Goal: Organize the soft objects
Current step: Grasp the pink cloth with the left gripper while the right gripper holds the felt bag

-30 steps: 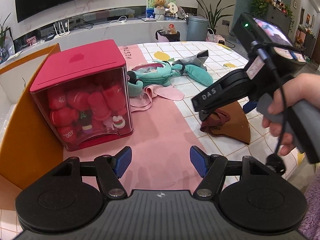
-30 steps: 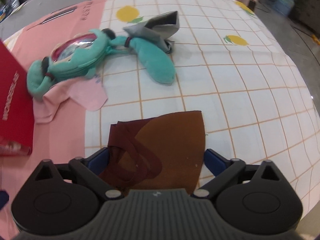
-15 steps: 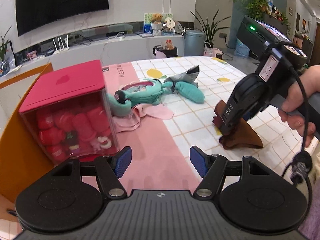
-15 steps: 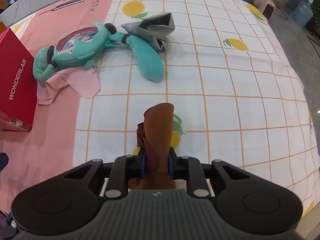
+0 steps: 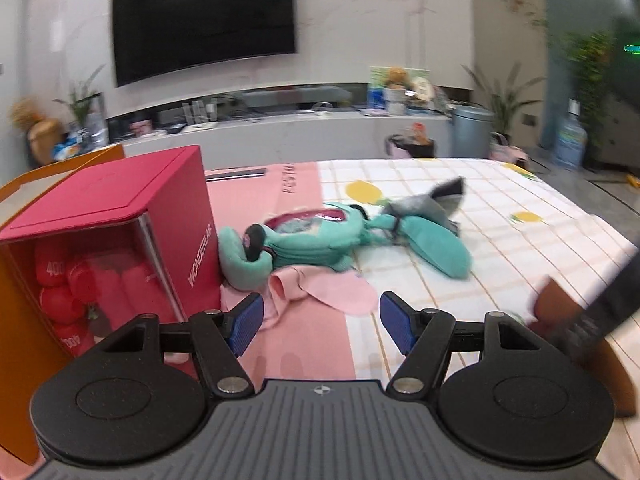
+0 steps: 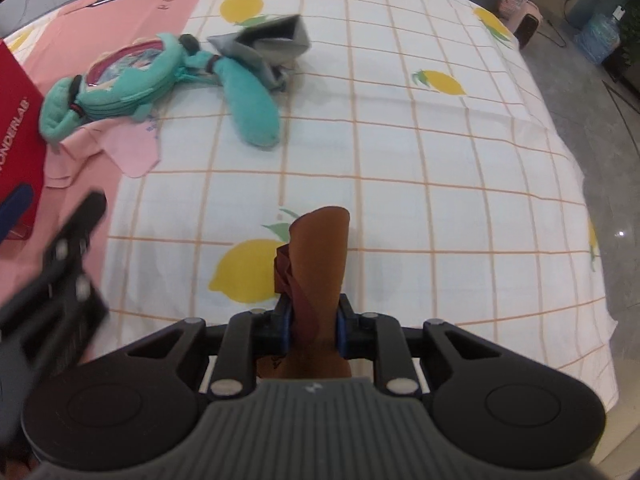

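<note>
One brown cloth (image 6: 320,264), bunched into an upright roll with a darker maroon strip, is pinched in the right gripper (image 6: 311,326) above the lemon-print tablecloth (image 6: 420,168). Left gripper (image 5: 320,322) hangs spread near the pink cloth (image 5: 336,292), teal plush (image 5: 320,240) farther.

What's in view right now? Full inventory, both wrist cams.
Brown fabric piece with maroon strap: 1, brown, clamped in the right gripper's jaws above the cloth.
Teal plush pouch toy: 1, teal, far left of the cloth.
Grey folded fabric pouch: 1, grey, beside the toy's limb.
Pink soft cloth: 1, pink, partly under the toy.
Red lidded box of red plush items: 1, red, left.
Lemon-print checked tablecloth: 1, white and pink.
Left gripper: jaws open, empty.
Right gripper: jaws shut.
</note>
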`<control>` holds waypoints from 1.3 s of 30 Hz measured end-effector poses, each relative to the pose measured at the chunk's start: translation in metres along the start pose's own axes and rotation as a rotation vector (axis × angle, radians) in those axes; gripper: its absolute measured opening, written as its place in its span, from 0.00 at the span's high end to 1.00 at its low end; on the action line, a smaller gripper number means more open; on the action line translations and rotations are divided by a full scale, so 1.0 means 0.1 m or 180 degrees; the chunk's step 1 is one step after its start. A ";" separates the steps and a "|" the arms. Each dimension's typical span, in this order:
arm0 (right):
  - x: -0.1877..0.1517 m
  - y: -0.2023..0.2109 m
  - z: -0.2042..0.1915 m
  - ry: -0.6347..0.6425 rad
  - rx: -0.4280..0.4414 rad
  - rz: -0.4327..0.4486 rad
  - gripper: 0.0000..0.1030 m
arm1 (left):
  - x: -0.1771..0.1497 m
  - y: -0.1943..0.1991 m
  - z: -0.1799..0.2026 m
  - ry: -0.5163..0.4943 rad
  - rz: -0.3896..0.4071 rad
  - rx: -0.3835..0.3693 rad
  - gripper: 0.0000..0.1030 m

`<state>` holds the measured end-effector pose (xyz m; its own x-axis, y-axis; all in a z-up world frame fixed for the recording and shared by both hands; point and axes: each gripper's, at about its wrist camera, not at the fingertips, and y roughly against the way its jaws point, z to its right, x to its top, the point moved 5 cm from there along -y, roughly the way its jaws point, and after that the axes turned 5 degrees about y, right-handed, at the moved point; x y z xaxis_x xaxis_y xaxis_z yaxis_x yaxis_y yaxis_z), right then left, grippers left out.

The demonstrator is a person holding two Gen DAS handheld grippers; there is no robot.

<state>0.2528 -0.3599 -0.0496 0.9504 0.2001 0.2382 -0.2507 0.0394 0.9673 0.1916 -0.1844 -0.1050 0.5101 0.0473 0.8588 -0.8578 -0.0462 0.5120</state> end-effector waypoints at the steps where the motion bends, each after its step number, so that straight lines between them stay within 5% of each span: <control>1: 0.00 0.00 0.03 -0.0005 -0.0022 -0.0008 0.81 | 0.01 -0.05 0.01 0.0021 -0.0003 0.0037 0.24; 13: 0.00 -0.01 0.06 0.0135 -0.0068 0.0000 0.77 | 0.05 -0.56 -0.06 0.0498 -0.0309 0.0211 0.21; 18: 0.02 -0.01 0.03 0.0187 -0.0083 0.0033 0.77 | 0.05 -0.58 -0.03 0.0451 -0.0331 0.0268 0.18; 29: 0.02 -0.01 0.01 0.0248 -0.0109 0.0067 0.77 | -0.01 -0.43 -0.06 0.0358 -0.0280 0.0443 0.95; 39: 0.02 0.00 0.01 0.0265 -0.0107 0.0079 0.77 | -0.37 0.07 0.01 -0.0454 -0.0164 0.0372 1.00</control>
<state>0.2548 -0.3605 -0.0495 0.9256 0.2820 0.2525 -0.2813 0.0661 0.9573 0.1666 -0.1871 -0.1326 0.5642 -0.0890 0.8209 -0.8212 -0.1634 0.5467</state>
